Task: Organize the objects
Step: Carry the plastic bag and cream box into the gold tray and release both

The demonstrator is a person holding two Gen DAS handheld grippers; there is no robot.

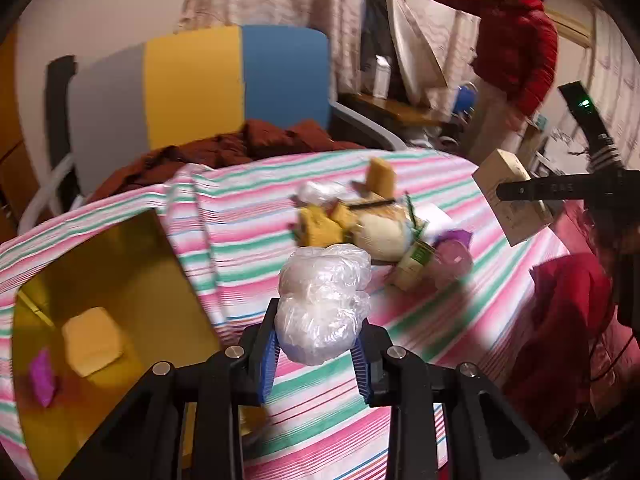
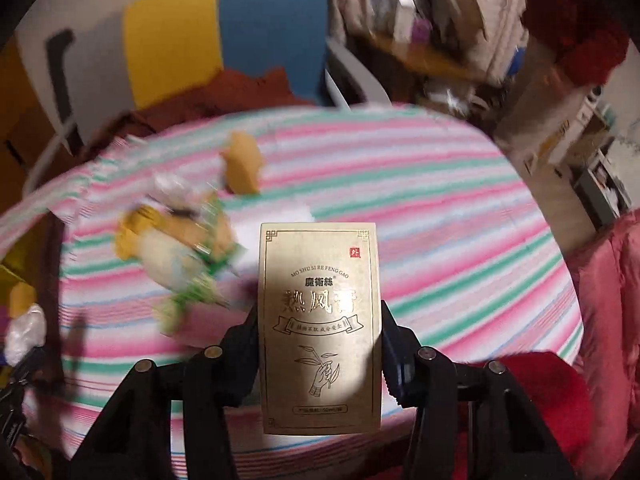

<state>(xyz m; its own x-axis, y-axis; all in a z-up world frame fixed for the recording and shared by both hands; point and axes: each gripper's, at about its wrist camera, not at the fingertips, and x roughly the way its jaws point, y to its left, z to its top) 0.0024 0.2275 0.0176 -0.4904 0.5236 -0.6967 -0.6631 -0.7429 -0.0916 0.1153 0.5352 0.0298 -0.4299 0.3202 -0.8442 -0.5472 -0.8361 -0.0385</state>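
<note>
My left gripper (image 1: 318,340) is shut on a crumpled clear plastic bag (image 1: 324,300) and holds it above the striped bed cover (image 1: 460,280). My right gripper (image 2: 320,344) is shut on a gold carton with Chinese print (image 2: 319,320), held upright above the cover; the carton also shows in the left wrist view (image 1: 512,196). A pile of small objects (image 1: 372,224) lies mid-bed: yellow sponges, a cream pouch, a green-white packet and a purple lid. An open yellow box (image 1: 100,312) at the left holds a pale yellow block (image 1: 92,340) and a purple item (image 1: 42,376).
A brown blanket (image 1: 240,148) lies at the far side of the bed before a grey, yellow and blue headboard (image 1: 192,84). A person in a red jacket (image 1: 516,40) stands at the curtains, back right. Red clothing (image 1: 568,320) lies at the bed's right edge.
</note>
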